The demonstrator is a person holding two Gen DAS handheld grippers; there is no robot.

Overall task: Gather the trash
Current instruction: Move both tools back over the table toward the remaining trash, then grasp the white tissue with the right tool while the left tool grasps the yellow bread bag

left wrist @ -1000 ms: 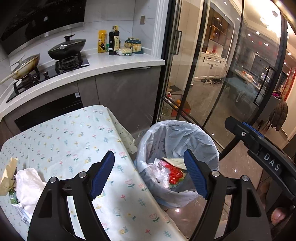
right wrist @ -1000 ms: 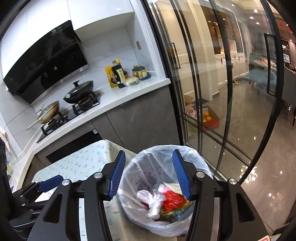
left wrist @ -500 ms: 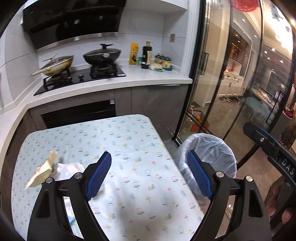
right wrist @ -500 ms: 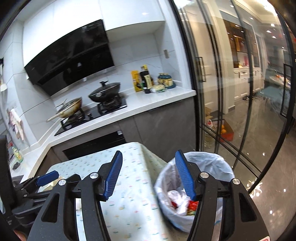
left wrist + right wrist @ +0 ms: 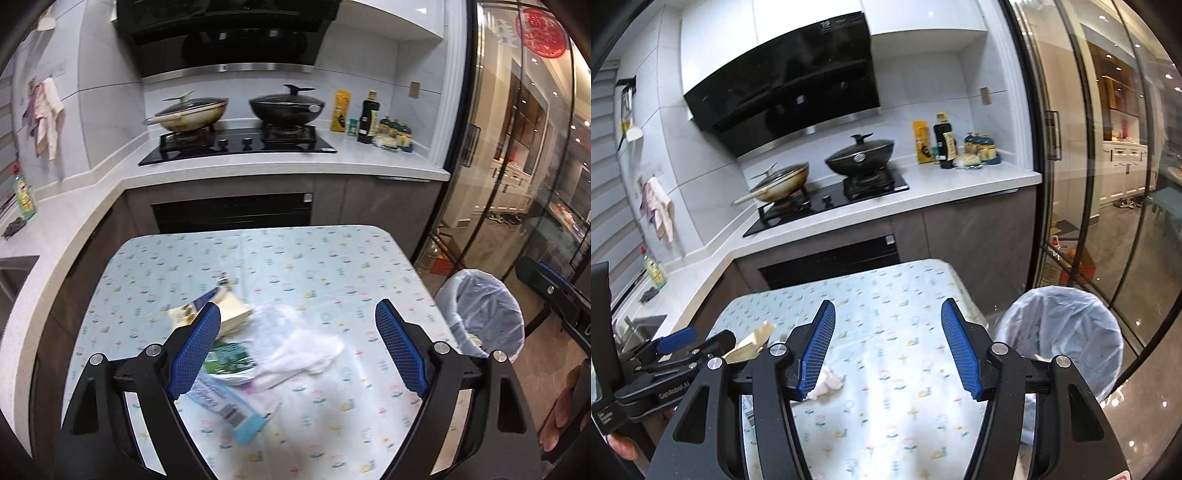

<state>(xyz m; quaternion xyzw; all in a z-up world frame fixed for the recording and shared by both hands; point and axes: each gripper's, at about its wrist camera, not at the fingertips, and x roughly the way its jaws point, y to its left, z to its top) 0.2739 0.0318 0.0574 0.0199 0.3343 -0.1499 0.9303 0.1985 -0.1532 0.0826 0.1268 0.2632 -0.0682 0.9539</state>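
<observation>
Two wrist views cover the same kitchen from slightly different spots. Only the left wrist view shows the whole heap of trash on the flowered worktop [image 5: 332, 258]: a white crumpled plastic bag [image 5: 299, 347], a cream carton flap [image 5: 225, 310], a green printed wrapper [image 5: 229, 360] and a pale blue packet with a barcode [image 5: 236, 410], four pieces lying touching one another at about 7 o'clock from the cloth's middle. The left gripper [image 5: 297, 350] hangs over that heap with its fingers released and spread wide; nothing is pressed between them. Motion blur softens the heap, so the print on the wrappers cannot be read.

From the right wrist view most of the heap is hidden behind the gripper's left finger: only a scrap of the white bag [image 5: 827, 384] and the tip of the cream flap [image 5: 753, 341] show. The right gripper [image 5: 888, 350] stands over bare cloth with its fingers parted and nothing between them. This view alone shows the left gripper's body, low at 8 o'clock, with a bit of a hand under it.

One trash bin with a white liner [image 5: 1067, 347] stands on the floor just beside the worktop's edge at 4 o'clock; its inside is cut off by the gripper frame in both views. On the stove behind sit two lidded pans [image 5: 284, 107], with a cluster of bottles [image 5: 369, 118] too crowded to count
</observation>
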